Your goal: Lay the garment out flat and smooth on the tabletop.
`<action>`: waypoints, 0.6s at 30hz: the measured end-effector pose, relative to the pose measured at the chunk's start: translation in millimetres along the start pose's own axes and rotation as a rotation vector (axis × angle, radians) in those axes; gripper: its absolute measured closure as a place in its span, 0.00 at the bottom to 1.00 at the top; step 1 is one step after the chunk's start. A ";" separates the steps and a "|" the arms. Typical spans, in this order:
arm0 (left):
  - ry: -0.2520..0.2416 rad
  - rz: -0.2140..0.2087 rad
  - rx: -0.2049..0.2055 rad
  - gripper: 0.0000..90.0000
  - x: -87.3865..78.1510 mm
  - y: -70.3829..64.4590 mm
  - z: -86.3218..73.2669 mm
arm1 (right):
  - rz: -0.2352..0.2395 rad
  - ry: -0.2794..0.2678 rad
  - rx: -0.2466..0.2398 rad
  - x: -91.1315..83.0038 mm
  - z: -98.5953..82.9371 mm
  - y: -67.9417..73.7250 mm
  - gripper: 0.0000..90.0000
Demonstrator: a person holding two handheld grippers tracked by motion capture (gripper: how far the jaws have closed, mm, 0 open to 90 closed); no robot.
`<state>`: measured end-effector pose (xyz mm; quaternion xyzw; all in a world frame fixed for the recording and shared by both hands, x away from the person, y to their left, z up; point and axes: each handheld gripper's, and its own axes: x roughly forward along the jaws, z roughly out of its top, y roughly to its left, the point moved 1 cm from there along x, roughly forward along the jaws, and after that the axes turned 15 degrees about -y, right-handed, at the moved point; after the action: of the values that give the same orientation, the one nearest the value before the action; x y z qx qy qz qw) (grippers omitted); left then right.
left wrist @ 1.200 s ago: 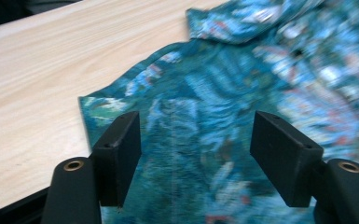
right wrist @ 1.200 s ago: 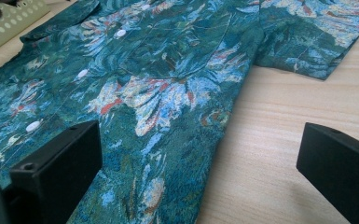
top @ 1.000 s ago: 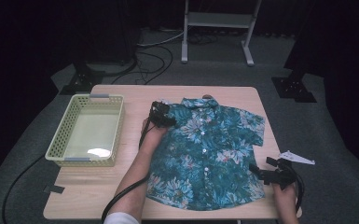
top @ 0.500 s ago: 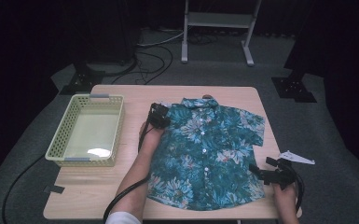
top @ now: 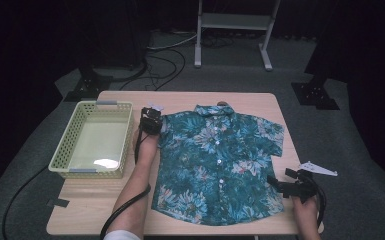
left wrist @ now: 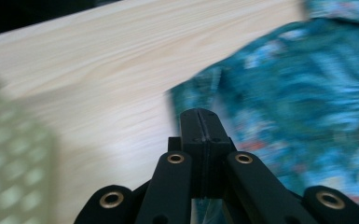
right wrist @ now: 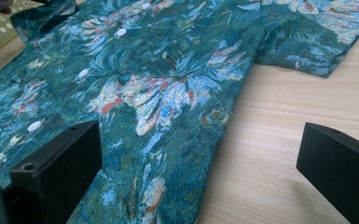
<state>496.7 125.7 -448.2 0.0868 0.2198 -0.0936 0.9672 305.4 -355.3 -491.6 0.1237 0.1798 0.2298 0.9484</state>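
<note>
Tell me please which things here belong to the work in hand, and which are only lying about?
In the work:
- floral shirt, spread flat on the table
- left gripper, jaws closed, at the shirt's sleeve
- right gripper, jaws open, at the shirt's lower edge

Lying about:
- yellow-green basket, left of the shirt
- white metal stand on the floor behind

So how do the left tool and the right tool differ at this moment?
The left tool has its jaws pressed together, while the right tool has its jaws wide apart. The left tool is at the sleeve of the shirt near the collar end, next to the basket; the right tool is at the shirt's bottom corner on the other side. Both are black and close to the shirt's edge on the table.
</note>
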 end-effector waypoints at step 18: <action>-0.054 -0.159 -0.319 0.08 -10.4 1.8 -7.6 | -0.007 0.007 0.004 0.7 0.0 -0.6 0.00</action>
<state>484.8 130.5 -450.1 -0.0877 0.2120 -0.1359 0.9638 306.3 -355.4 -491.9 0.1241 0.1839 0.2264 0.9484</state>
